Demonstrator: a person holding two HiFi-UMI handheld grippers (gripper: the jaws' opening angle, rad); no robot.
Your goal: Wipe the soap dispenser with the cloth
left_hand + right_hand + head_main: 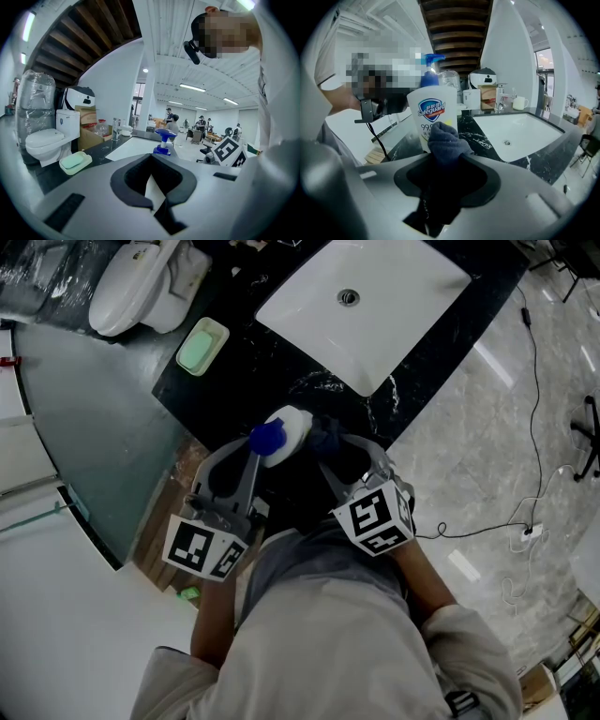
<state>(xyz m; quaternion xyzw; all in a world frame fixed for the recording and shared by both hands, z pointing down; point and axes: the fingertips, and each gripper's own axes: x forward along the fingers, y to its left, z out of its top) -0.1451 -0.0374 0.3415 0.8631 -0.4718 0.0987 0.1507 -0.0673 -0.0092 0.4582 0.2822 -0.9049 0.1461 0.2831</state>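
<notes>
The soap dispenser (292, 427) is a white bottle with a blue pump (267, 439), held in the air in front of the counter edge. My left gripper (255, 451) is shut on it. In the left gripper view a strip of white bottle (151, 185) shows between the jaws, with the pump (162, 139) above. My right gripper (342, 451) is shut on a dark blue cloth (326, 437). In the right gripper view the cloth (445, 140) bulges from the jaws and presses against the dispenser's labelled front (433, 112).
A white sink basin (366, 306) is set in the black marble counter (253, 352). A green soap dish (202, 346) sits at its left, with a toilet (141, 282) beyond. A cable (534, 381) runs over the marble floor at the right.
</notes>
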